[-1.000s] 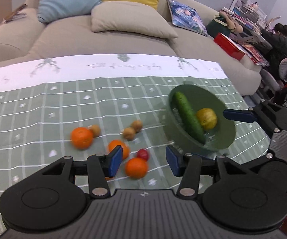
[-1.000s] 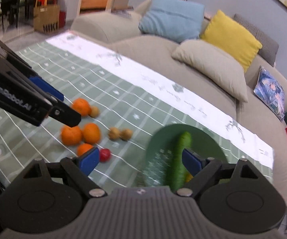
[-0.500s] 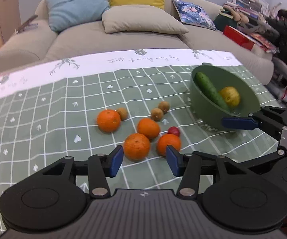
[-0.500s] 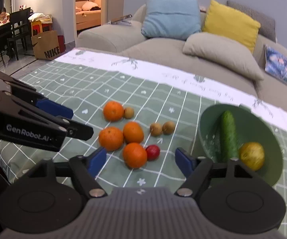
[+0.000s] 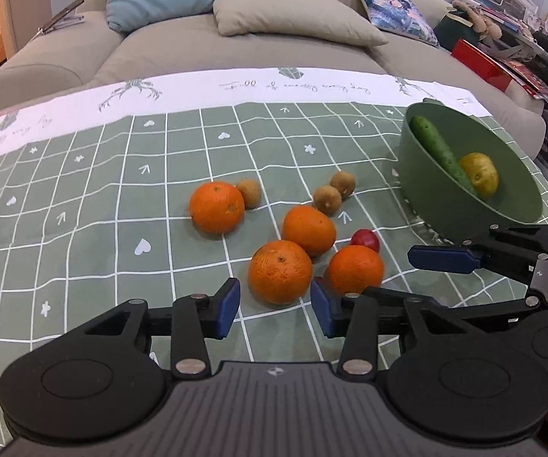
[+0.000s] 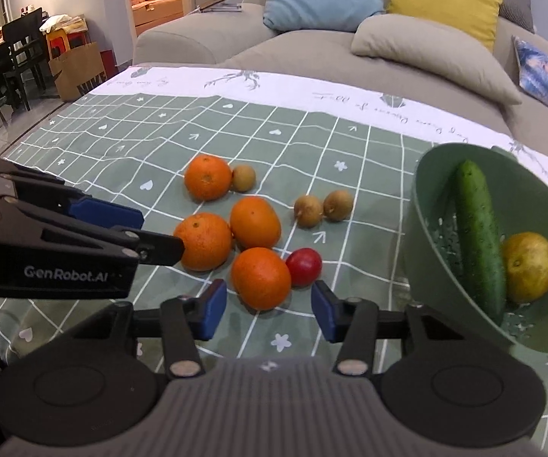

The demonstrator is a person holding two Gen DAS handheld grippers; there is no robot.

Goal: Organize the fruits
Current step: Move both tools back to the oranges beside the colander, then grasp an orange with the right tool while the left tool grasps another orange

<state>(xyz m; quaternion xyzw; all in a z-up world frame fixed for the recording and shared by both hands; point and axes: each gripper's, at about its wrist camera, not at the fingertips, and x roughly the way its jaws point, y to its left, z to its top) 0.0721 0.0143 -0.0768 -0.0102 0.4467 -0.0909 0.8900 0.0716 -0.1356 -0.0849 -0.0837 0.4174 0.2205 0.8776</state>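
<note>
Both grippers hover low over the green checked tablecloth [image 5: 83, 198], and each is spread wide, gripping nothing. The left gripper [image 5: 275, 306] lines up on the nearest orange [image 5: 280, 271]; the right gripper [image 6: 269, 310] faces another orange [image 6: 261, 278] with a small red fruit [image 6: 304, 267] touching it. Only the right view shows a paper bag [image 6: 79, 70] and a seated person far left. The green bowl [image 6: 418, 228] sits tilted at the right, holding a cucumber [image 6: 479, 236], long axis running away from the camera, and beside it a yellow fruit [image 6: 528, 267]
</note>
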